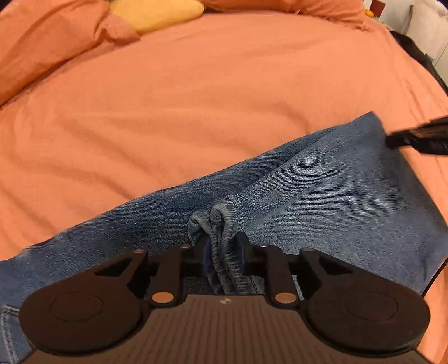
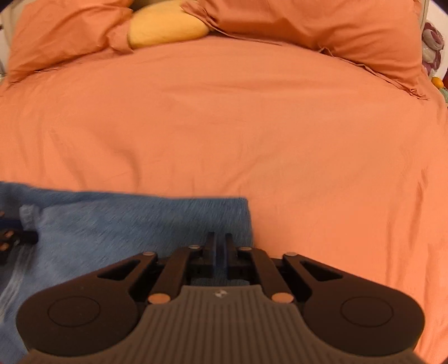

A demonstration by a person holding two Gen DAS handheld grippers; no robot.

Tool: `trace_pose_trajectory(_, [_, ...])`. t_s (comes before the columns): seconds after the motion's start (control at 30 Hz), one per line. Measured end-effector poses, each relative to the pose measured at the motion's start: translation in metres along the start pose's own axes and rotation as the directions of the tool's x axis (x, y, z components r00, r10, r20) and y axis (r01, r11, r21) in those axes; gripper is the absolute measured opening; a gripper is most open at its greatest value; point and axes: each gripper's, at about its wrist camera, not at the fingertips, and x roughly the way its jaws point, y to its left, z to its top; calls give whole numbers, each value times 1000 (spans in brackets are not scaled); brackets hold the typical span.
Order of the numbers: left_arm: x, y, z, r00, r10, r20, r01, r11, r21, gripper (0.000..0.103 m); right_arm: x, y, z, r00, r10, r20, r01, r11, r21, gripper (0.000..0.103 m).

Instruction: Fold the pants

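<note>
Here, in the left wrist view, blue denim pants (image 1: 294, 190) lie across the near part of an orange bedspread (image 1: 196, 98). The left gripper (image 1: 219, 243) has a bunched fold of the denim standing between its jaws, which are slightly spread; whether the pads press the cloth is hard to tell. The right gripper (image 1: 392, 138) reaches in from the right edge and touches the far corner of the pants. Orange pillows (image 1: 42, 36) and a yellow cushion (image 1: 162, 12) sit at the head of the bed.

In the right wrist view, the right gripper (image 2: 220, 243) has its jaws nearly pressed together over the right edge of the pants (image 2: 126, 224), with a narrow gap and no cloth seen in it. The denim is blurred. The left gripper (image 2: 16, 240) shows at the left edge, on the pants.
</note>
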Motion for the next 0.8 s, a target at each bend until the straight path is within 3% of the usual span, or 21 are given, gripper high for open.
trace_pose_trajectory(0.13, [-30,-6,-20,998,-20,52,19,1000,14,28,-47,0,-38,999,44,-7,-45,997,-61,3])
trace_pose_trajectory(0.3, [-55,-27,-53,990,-113,90,112,994,11,27,-83,-2,-99,995,92,-37,-95,992,-83,3])
trace_pose_trajectory(0.47, [-36,-47,-75,998,-63,26,62,998,32,19,-75,-1,-132,996,71,-55,-75,994,-76,3])
trace_pose_trajectory(0.6, [-25,-48,-85,998,-45,50,44,999,12,18,-49,0,-143,994,43,-97,-51,995,-83,0])
trace_pose_trajectory(0.8, [-27,-61,-86,998,8,59,-10,999,37,18,-40,9,-150,997,-5,-74,-1,996,-87,0])
